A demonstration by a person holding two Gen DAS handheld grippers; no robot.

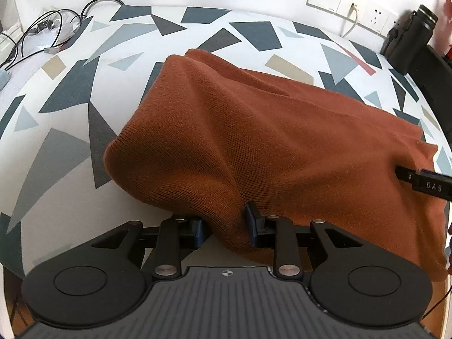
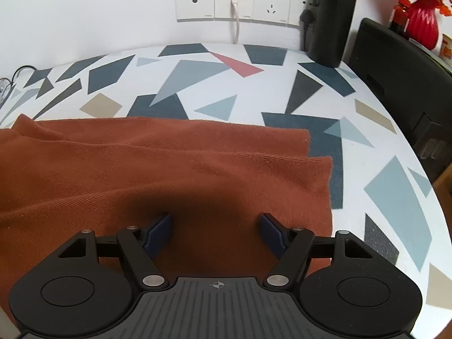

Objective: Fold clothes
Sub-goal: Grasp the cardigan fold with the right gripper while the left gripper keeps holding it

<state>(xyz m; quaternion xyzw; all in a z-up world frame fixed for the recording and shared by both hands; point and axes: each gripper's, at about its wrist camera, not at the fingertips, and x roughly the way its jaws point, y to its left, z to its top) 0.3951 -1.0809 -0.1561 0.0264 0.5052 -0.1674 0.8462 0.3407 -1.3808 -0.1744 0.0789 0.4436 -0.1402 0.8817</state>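
I see both pictures bright and sharp in soft daylight. The edges bend round and go dark in the corners. A dark shadow sits on the sweater [image 2: 169, 169] by my right fingers [image 2: 162, 227].

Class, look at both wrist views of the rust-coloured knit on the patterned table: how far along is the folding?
Done: the rust knit garment already lies doubled, two layered edges showing at its right end. In hand: the left gripper pinches a bunched fold of it at the near edge; the right gripper hovers open over the cloth, gripping nothing. Left: the lifted left side is rumpled, so it needs laying over and flattening on the table.
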